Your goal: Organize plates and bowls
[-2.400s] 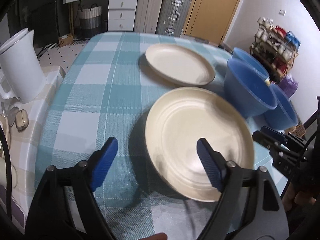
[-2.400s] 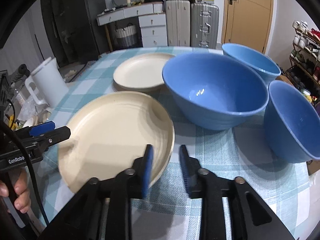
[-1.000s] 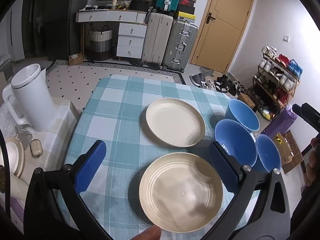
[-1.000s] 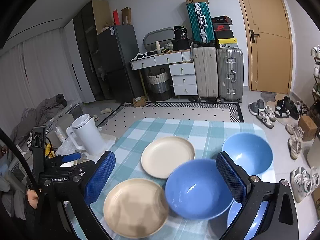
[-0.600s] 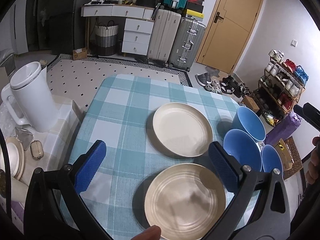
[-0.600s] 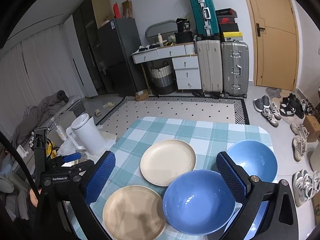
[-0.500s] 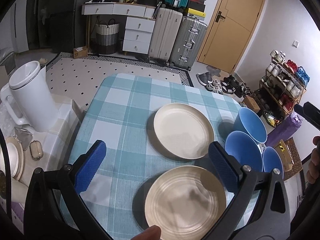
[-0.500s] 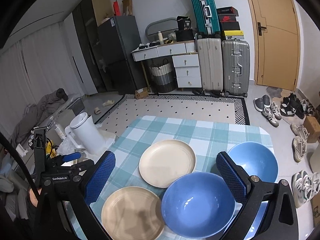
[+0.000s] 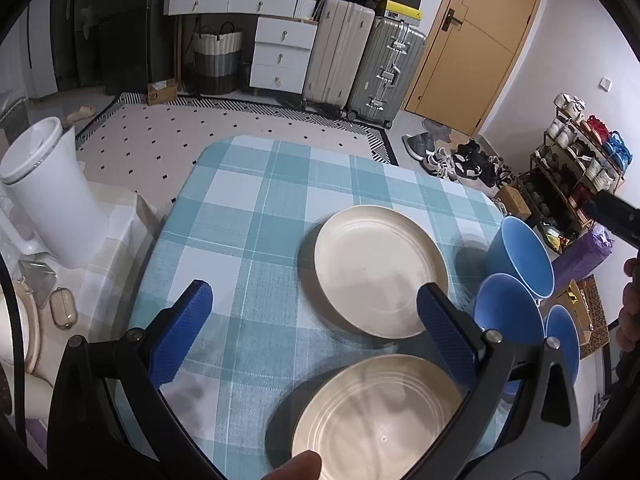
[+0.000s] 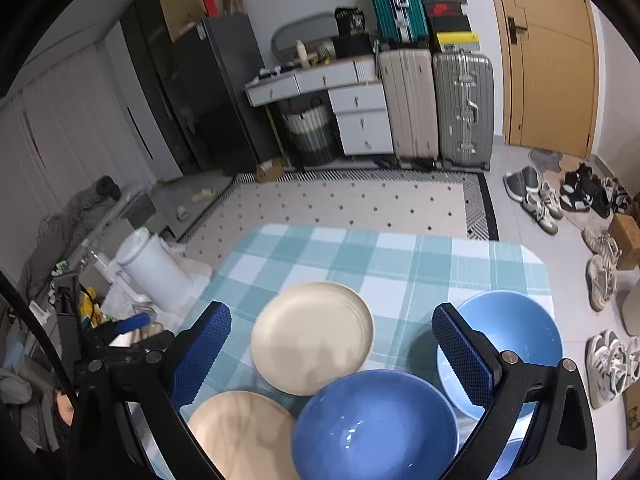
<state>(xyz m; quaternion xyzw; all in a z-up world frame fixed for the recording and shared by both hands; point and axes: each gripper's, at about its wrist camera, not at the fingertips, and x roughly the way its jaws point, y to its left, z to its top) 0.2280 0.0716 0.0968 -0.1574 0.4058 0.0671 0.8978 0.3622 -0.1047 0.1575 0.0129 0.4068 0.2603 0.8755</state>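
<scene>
1. Two plates [image 9: 380,276] on the table [image 9: 256,216], far at 12, near [image 9: 380,416] at 6; bowls [image 9: 516,256] at 3.
2. Left gripper [image 9: 316,336] and right gripper [image 10: 332,356] both spread, empty.
3. Plates likely stiff, light, slick; pinch the rim.

You've got a woven checked cloth [image 9: 256,240] over the tabletop, matt cream plates [image 9: 380,272] with faint ridged rings, glossy blue bowls [image 10: 372,428], and knurled blue pads [image 10: 200,356] on each claw.

Two cream plates: far plate [image 9: 380,276] and near plate [image 9: 376,416] flat, just apart. Three blue bowls upright to their right: far bowl [image 10: 508,332], middle bowl [image 10: 372,428], near bowl [image 9: 564,344], clustered.
</scene>
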